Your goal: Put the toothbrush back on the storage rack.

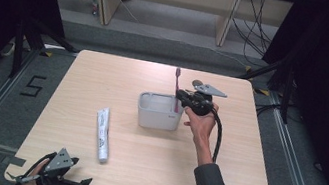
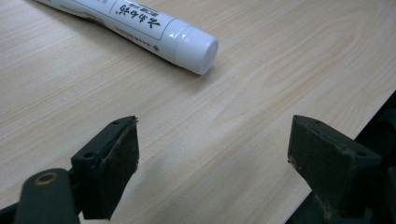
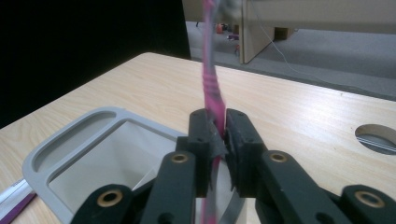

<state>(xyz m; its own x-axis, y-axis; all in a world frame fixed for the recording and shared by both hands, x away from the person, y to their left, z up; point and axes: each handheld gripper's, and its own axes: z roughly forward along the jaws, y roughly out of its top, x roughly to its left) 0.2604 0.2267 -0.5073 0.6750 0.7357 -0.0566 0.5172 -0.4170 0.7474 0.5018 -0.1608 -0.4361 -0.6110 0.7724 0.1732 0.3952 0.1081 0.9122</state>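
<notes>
Now the right gripper (image 3: 218,140) pinches the pink toothbrush (image 3: 211,81), which stands straight up over the right edge of the grey holder (image 1: 158,118). The left gripper (image 2: 212,154) waits open near the toothpaste tube (image 2: 140,23).

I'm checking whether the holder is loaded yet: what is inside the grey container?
The pink toothbrush, upright, clamped by the right gripper, reaches down into the grey container. Its lower end is hidden by the jaws and wall. The visible interior looks bare.

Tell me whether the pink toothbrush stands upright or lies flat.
Upright. The pink toothbrush rises nearly vertical from the right hand-held gripper, whose jaws pinch its handle at the grey holder's rim.
</notes>
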